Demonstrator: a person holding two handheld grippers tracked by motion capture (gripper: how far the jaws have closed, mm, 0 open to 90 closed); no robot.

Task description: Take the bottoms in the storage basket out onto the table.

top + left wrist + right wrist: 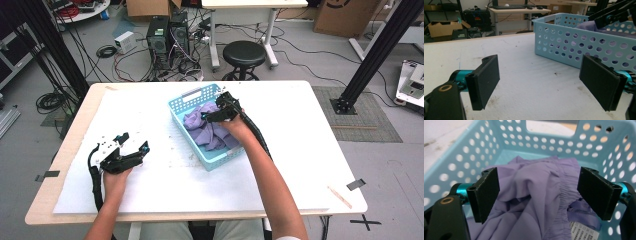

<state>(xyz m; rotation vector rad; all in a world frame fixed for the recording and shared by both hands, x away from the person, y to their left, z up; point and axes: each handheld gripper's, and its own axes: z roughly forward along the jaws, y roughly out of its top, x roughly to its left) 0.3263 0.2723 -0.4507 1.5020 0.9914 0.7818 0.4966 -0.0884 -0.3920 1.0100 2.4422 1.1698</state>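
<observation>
The white tabletop [300, 150] carries everything here, with a dark stool [244, 54] on the floor beyond its far edge. On the tabletop, a little right of the middle and toward the far side, sits a light blue perforated basket [181, 117], set at a slant. Inside it lies a crumpled purple garment [202, 131], bunched along the basket's length; in the right gripper view its gathered waistband and a white printed label [584, 230] at the near right show.

The right gripper [220, 112] hangs over the basket, just above the garment, its jaws spread wide with the purple cloth rising between them; whether the pads touch the fabric cannot be told. The left gripper [132, 145] is held low over the bare tabletop at the near left, well apart from the basket, its jaws also wide and holding nothing. A small wooden stick [340, 196] lies near the right front corner.
</observation>
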